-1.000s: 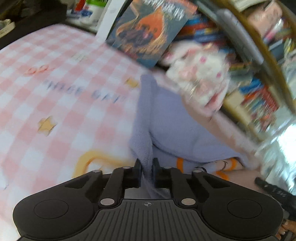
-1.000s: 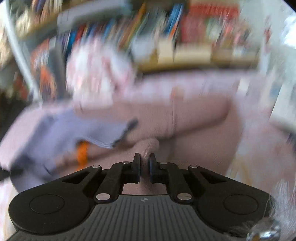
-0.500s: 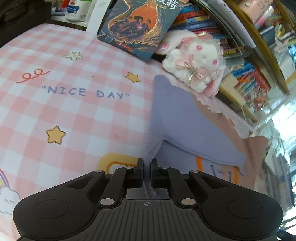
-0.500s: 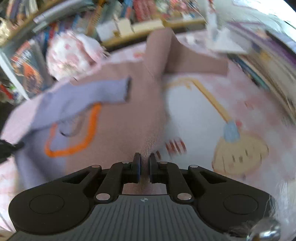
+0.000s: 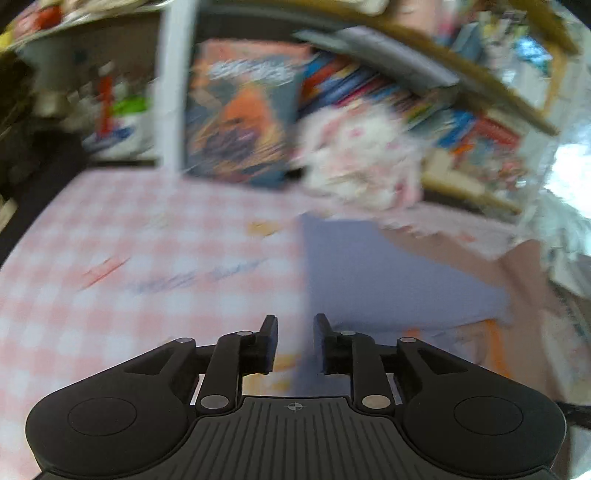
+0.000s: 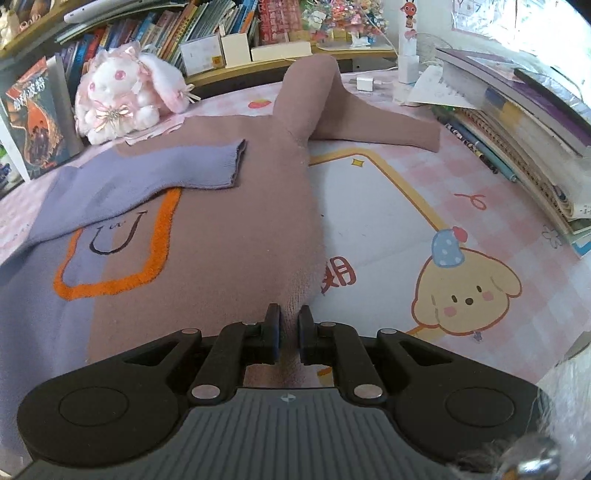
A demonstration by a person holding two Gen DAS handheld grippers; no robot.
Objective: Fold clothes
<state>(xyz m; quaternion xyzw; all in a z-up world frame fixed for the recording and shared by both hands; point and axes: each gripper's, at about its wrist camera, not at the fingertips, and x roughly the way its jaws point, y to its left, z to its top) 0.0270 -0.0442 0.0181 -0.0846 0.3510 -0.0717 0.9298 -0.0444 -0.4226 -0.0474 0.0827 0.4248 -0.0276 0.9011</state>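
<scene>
The mauve-and-lilac knitted sweater (image 6: 229, 229) lies flat on the pink checked tablecloth (image 6: 480, 229), its long axis running hem-near to collar-far toward the bookshelf (image 6: 207, 33). We pinch its hem edge in the nearly shut right gripper (image 6: 289, 328), apparently to anchor the cloth. The lilac sleeve (image 6: 177, 170) lies folded across the chest; the mauve sleeve (image 6: 369, 125) sprawls outward. Our left gripper (image 5: 294, 343) hangs parted, holding nothing.

A pink checked cloth (image 6: 498, 206) carries the sweater (image 6: 229, 206), plush rabbit (image 6: 122, 96) and books (image 6: 524, 122).
</scene>
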